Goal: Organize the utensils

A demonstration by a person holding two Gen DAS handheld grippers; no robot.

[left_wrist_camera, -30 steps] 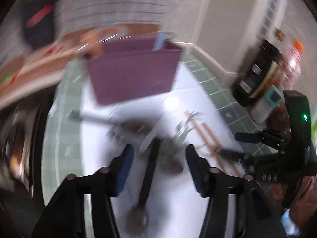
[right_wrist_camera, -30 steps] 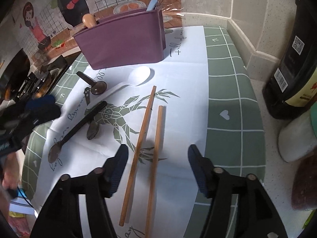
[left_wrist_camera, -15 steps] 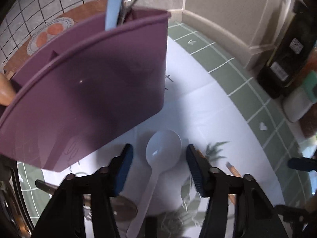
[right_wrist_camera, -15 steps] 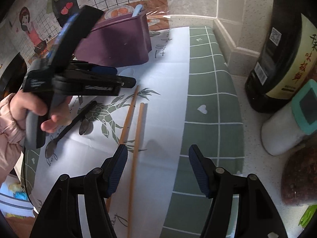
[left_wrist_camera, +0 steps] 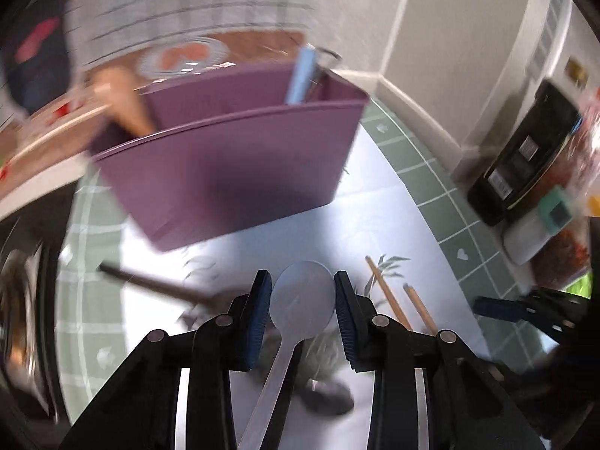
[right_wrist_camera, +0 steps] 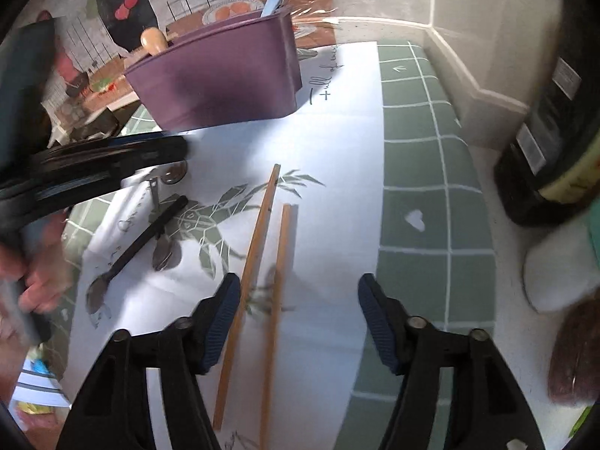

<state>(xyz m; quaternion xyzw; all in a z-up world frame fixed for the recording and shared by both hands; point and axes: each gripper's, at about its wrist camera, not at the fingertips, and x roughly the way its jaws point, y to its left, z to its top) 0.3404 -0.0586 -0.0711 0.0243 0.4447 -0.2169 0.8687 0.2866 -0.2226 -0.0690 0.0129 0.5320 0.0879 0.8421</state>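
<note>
My left gripper [left_wrist_camera: 302, 307] is shut on a white plastic spoon [left_wrist_camera: 300, 307], its bowl pinched between the blue pads and lifted off the mat. The purple utensil holder [left_wrist_camera: 232, 172] stands just ahead; a blue handle [left_wrist_camera: 302, 75] and a wooden handle [left_wrist_camera: 127, 105] stick out of it. My right gripper [right_wrist_camera: 298, 322] is open and empty, low over two wooden chopsticks [right_wrist_camera: 262, 240] on the white mat. The holder also shows in the right wrist view [right_wrist_camera: 225, 82], with the left gripper [right_wrist_camera: 93, 172] passing at the left.
A black-handled spoon [right_wrist_camera: 138, 243] and a small metal spoon [right_wrist_camera: 165, 255] lie left of the chopsticks. A dark sauce bottle [right_wrist_camera: 555, 142] and a white container [right_wrist_camera: 555, 277] stand at the right by the wall. A stove edge [left_wrist_camera: 22, 300] is at the left.
My left gripper has closed on the white spoon's bowl and lifted it back from the holder. My right gripper has moved slightly left, nearer over the chopsticks.
</note>
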